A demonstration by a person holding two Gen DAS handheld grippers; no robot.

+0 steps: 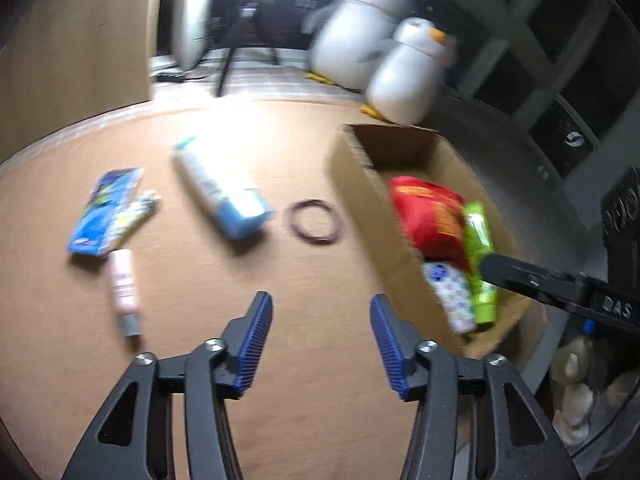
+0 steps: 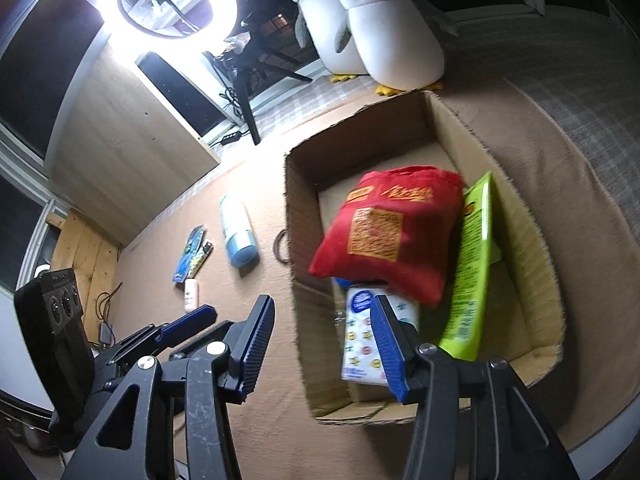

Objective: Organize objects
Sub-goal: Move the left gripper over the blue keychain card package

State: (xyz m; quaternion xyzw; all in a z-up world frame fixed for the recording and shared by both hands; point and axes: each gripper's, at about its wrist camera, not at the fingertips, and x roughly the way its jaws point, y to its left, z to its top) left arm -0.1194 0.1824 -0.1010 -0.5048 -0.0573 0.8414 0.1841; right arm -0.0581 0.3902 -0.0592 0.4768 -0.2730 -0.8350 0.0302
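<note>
A cardboard box (image 2: 516, 216) (image 1: 352, 184) stands on the tan mat. In it lie a red bag (image 2: 392, 232) (image 1: 432, 212), a green tube (image 2: 472, 264) (image 1: 480, 256) and a white patterned tissue pack (image 2: 360, 340) (image 1: 452, 296). On the mat to its left lie a white and blue bottle (image 1: 220, 188) (image 2: 236, 232), a dark hair tie (image 1: 314, 222), a blue card pack (image 1: 106, 210) (image 2: 190, 254) and a small pink tube (image 1: 124, 288) (image 2: 191, 294). My left gripper (image 1: 320, 332) is open and empty above the mat. My right gripper (image 2: 322, 336) is open and empty over the box's near left wall.
Two plush penguins (image 2: 380, 20) (image 1: 380, 40) sit behind the box. A ring light (image 2: 168, 0) on a tripod and a wooden cabinet (image 2: 132, 152) stand at the back left. The left gripper's body (image 2: 120, 352) shows low in the right wrist view.
</note>
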